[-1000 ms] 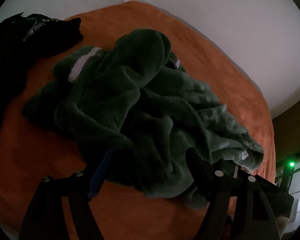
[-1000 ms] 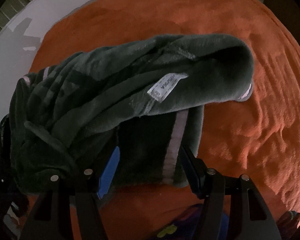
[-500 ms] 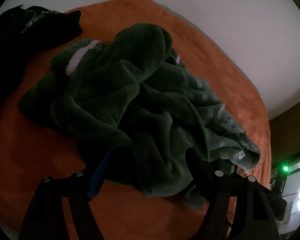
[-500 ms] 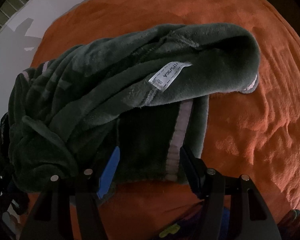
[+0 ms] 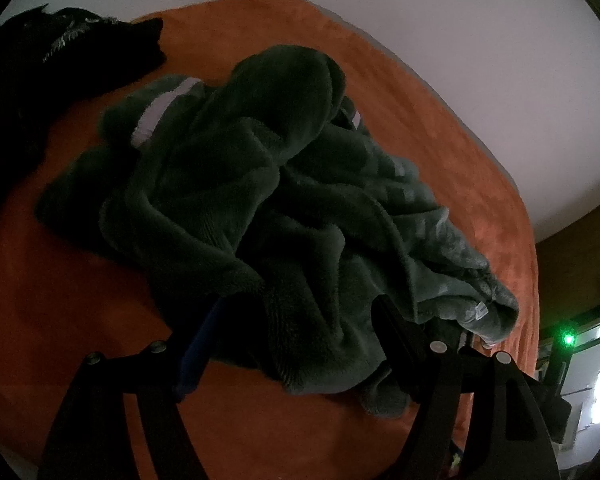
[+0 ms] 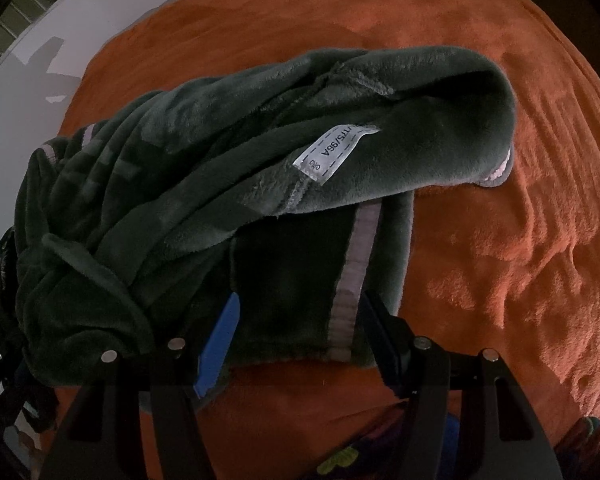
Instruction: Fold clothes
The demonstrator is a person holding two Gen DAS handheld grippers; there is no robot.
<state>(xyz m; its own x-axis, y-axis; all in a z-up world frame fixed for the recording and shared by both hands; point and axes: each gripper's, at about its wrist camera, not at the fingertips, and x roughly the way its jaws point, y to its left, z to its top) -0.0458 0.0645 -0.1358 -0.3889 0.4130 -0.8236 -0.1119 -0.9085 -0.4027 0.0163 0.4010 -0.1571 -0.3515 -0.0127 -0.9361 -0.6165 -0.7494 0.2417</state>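
A dark green fleece garment (image 5: 268, 216) is heaped, crumpled and unfolded, on an orange blanket (image 5: 440, 128). The left gripper (image 5: 296, 320) is held wide, fingers spread either side of the near bunched edge, nothing pinched. The right gripper (image 6: 296, 312) is likewise wide, straddling a flat flap with a pale stripe (image 6: 356, 264); a white size label (image 6: 332, 152) is seen on the fold above. Both are judged to be placed for a grasp of the hem so the heap can be spread out first. Black clothes (image 5: 60, 52) are lying at the far left, apart from the heap.
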